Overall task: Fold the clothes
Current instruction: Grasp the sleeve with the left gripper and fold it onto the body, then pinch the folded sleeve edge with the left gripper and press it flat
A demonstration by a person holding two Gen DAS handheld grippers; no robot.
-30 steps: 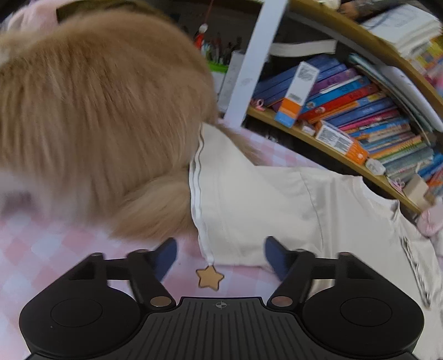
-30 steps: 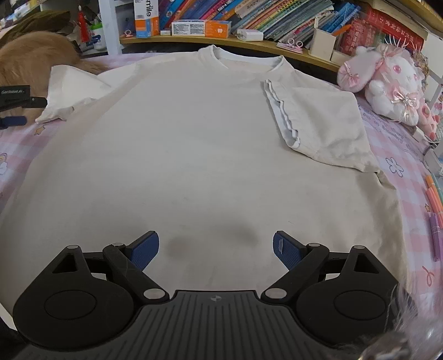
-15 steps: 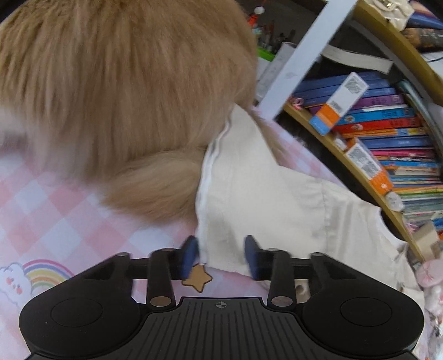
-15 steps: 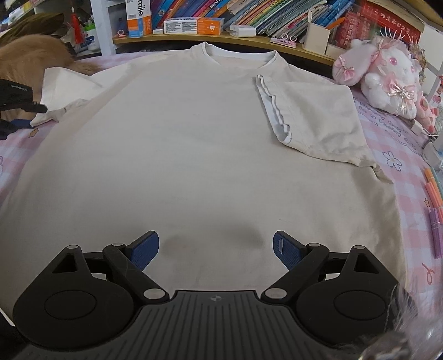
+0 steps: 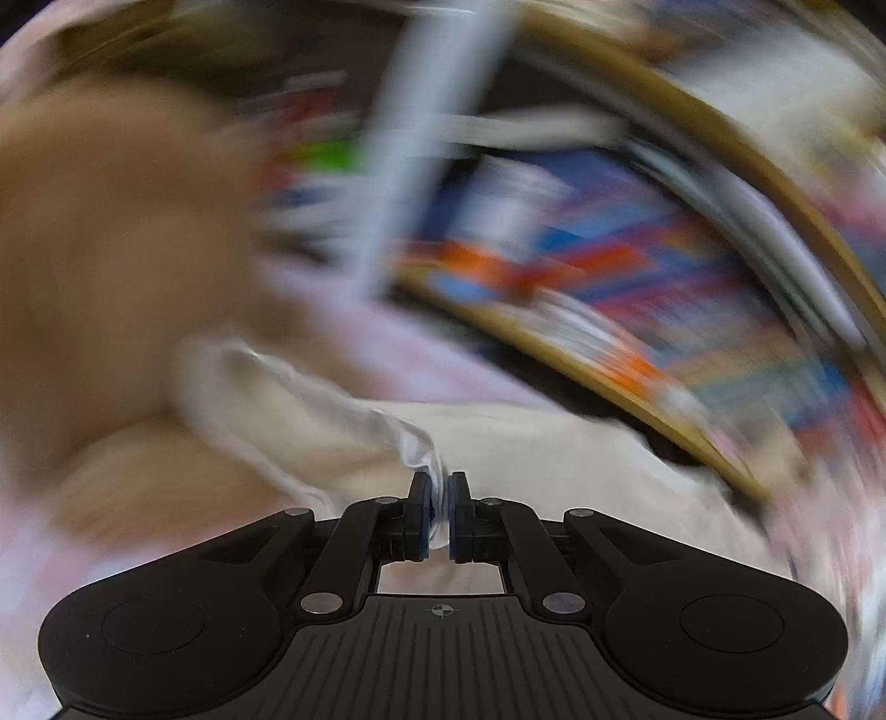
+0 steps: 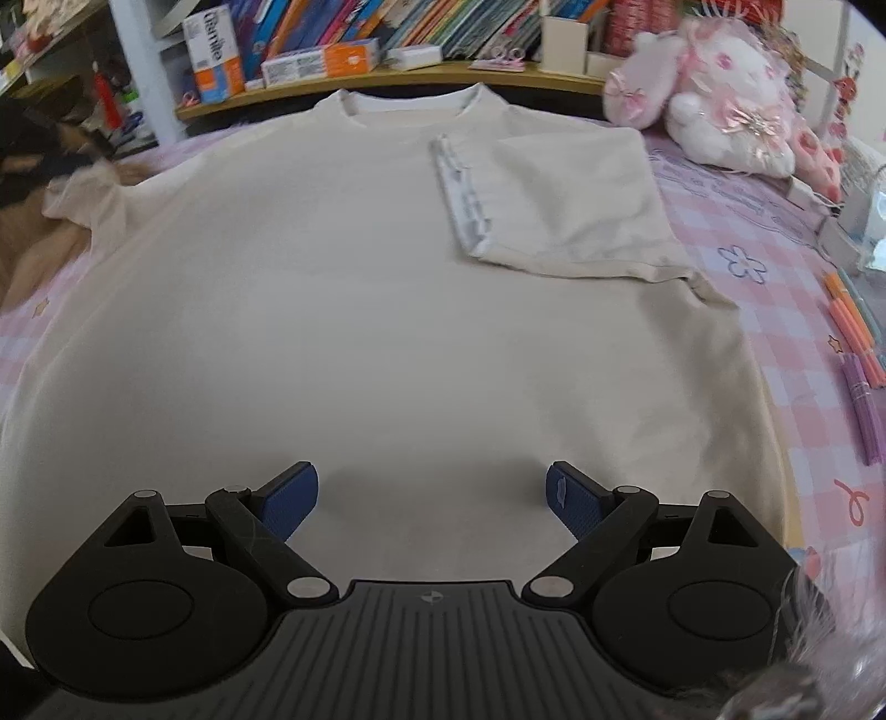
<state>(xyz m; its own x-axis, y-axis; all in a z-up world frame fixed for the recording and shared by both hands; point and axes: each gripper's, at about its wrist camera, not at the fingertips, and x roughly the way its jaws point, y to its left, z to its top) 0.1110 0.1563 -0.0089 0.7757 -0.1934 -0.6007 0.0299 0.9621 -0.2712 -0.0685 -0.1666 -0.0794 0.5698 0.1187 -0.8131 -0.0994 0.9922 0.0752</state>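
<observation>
Left wrist view (heavily blurred): left gripper fingers clamped on the cream sleeve hem. Right wrist view: right gripper fingers spread wide, holding nothing, over the T-shirt lying flat on the pink checked cloth, one sleeve folded inward.

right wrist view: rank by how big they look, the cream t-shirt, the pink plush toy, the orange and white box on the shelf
1. cream t-shirt, fills most of the view
2. pink plush toy
3. orange and white box, smallest, though it sits farther back on the shelf, so true size is unsure
</observation>
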